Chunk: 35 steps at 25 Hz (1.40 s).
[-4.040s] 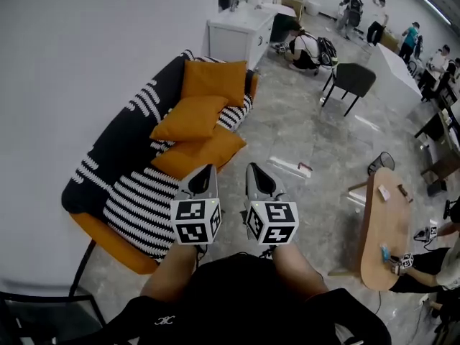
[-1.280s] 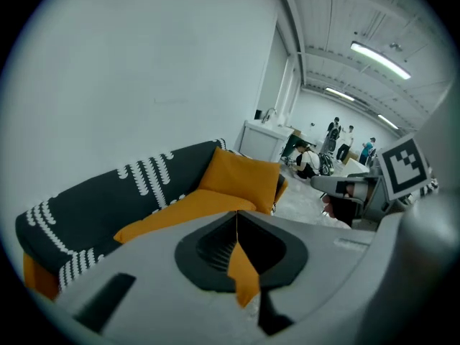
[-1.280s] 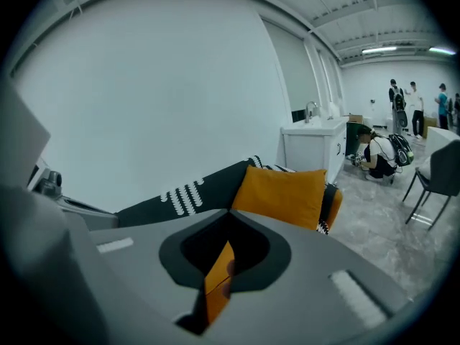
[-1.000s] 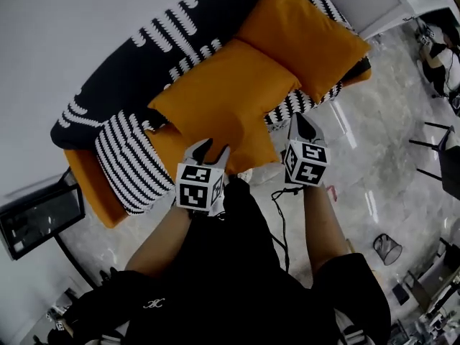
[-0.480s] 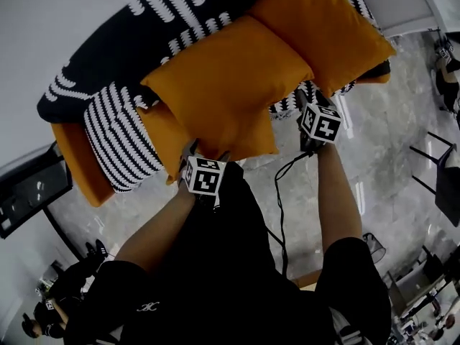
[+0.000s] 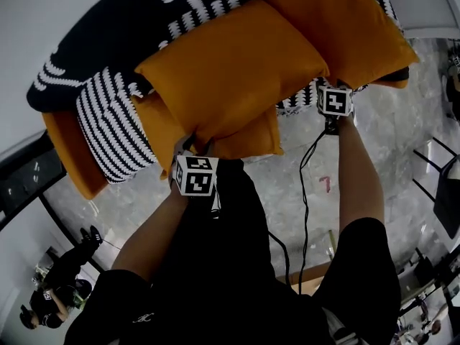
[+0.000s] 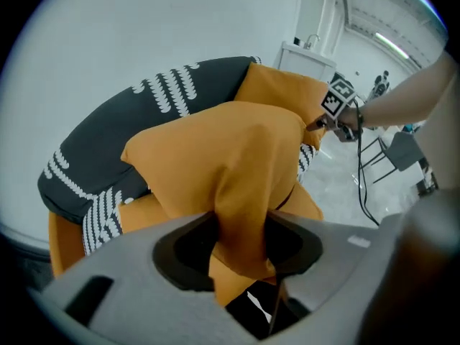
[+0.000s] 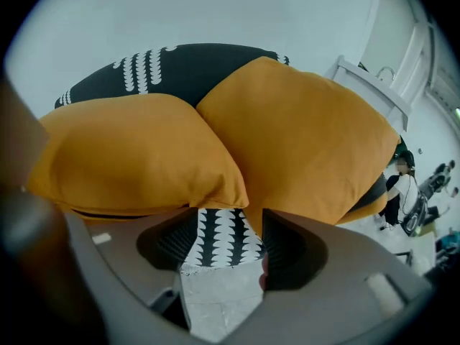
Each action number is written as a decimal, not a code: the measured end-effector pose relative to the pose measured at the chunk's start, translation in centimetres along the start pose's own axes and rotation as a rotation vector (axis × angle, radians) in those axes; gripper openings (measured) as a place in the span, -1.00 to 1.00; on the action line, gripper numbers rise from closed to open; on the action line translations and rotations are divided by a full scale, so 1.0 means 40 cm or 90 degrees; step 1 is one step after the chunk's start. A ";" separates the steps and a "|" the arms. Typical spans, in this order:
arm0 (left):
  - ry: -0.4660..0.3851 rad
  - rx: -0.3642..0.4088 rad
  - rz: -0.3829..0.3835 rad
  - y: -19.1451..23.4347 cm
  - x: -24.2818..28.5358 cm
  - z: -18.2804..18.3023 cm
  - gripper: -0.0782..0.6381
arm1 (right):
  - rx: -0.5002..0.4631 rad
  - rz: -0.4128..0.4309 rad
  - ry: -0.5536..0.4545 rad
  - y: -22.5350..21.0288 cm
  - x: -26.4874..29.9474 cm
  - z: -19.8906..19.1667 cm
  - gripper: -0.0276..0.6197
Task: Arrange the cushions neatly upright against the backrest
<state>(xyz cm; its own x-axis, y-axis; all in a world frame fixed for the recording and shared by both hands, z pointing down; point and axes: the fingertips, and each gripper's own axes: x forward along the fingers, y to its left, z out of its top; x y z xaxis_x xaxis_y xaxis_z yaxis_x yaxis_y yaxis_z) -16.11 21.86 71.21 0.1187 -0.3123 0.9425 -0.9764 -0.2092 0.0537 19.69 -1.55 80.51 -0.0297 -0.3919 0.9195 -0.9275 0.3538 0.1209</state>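
Observation:
Two big orange cushions lean on the black, white-striped sofa backrest [image 6: 180, 6]: the middle cushion [image 6: 230, 77] [image 7: 215, 149] [image 8: 129, 157] and the right cushion [image 6: 338, 27] [image 8: 302, 142]. A third orange cushion [image 6: 251, 139] lies flat under the middle one. My left gripper [image 6: 192, 148] [image 7: 241, 228] is closing, and its jaws pinch the middle cushion's lower corner. My right gripper [image 6: 329, 86] [image 8: 223, 239] is opening just below the seam between the two cushions. Nothing is between its jaws; only the striped seat [image 8: 219, 236] shows through them.
A striped bolster [image 6: 115, 131] sits at the sofa's left end above the orange base [image 6: 65, 149]. A black cable [image 6: 305, 192] hangs from my right arm over the grey floor. A person [image 6: 61, 272] stands at lower left. A white cabinet [image 6: 431, 6] is at upper right.
Both grippers have moved in toward the sofa. The left jaws now pinch the middle cushion's corner. The right gripper went up and right to the cushions' lower edge, and its jaws opened.

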 end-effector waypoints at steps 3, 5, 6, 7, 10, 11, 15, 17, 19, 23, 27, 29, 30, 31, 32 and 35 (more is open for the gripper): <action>-0.007 -0.043 -0.015 0.047 -0.007 0.016 -0.35 | 0.000 0.003 0.006 0.009 0.032 -0.001 -0.04; -0.013 -0.058 -0.008 0.094 -0.014 0.027 -0.39 | 0.004 0.000 -0.012 0.007 0.047 0.011 -0.01; -0.016 -0.067 -0.001 0.121 -0.016 0.031 -0.40 | 0.005 -0.003 -0.031 0.006 0.050 0.027 0.02; -0.018 -0.077 0.005 0.149 -0.017 0.034 -0.40 | 0.001 -0.008 -0.054 0.006 0.045 0.052 0.04; -0.025 -0.104 0.012 0.219 -0.019 0.037 -0.42 | -0.059 -0.017 -0.127 0.030 -0.004 0.148 0.06; -0.028 -0.110 0.012 0.238 -0.019 0.039 -0.42 | -0.093 -0.018 -0.145 0.045 -0.019 0.176 0.03; -0.035 -0.125 0.016 0.296 -0.025 0.056 -0.45 | -0.201 -0.020 -0.167 0.104 -0.050 0.244 -0.24; -0.039 -0.133 0.015 0.308 -0.028 0.062 -0.46 | -0.243 -0.032 -0.176 0.122 -0.063 0.264 -0.37; -0.046 -0.137 0.019 0.319 -0.028 0.067 -0.50 | -0.275 -0.047 -0.188 0.135 -0.076 0.280 -0.45; -0.062 -0.142 0.035 0.347 -0.046 0.073 -0.65 | -0.330 -0.065 -0.206 0.168 -0.123 0.303 -0.72; -0.077 -0.158 0.046 0.378 -0.071 0.083 -0.73 | -0.333 -0.055 -0.203 0.195 -0.166 0.316 -0.78; -0.094 -0.151 0.060 0.391 -0.084 0.107 -0.73 | -0.328 -0.056 -0.206 0.195 -0.186 0.335 -0.79; -0.106 -0.148 0.066 0.398 -0.096 0.121 -0.74 | -0.328 -0.058 -0.212 0.196 -0.200 0.348 -0.79; -0.119 -0.147 0.070 0.406 -0.112 0.136 -0.74 | -0.331 -0.060 -0.218 0.197 -0.216 0.361 -0.80; -0.131 -0.148 0.071 0.415 -0.127 0.149 -0.74 | -0.337 -0.062 -0.225 0.197 -0.234 0.374 -0.80; -0.155 -0.147 0.061 0.436 -0.167 0.176 -0.74 | -0.342 -0.062 -0.238 0.203 -0.287 0.408 -0.80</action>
<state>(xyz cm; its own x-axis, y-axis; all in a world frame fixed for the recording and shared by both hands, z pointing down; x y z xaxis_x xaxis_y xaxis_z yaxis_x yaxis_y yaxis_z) -32.66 13.76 63.53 0.0363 -0.5385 0.8419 -0.9970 0.0381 0.0674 6.42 -8.03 64.83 -0.1723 -0.6781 0.7145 -0.6204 0.6381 0.4559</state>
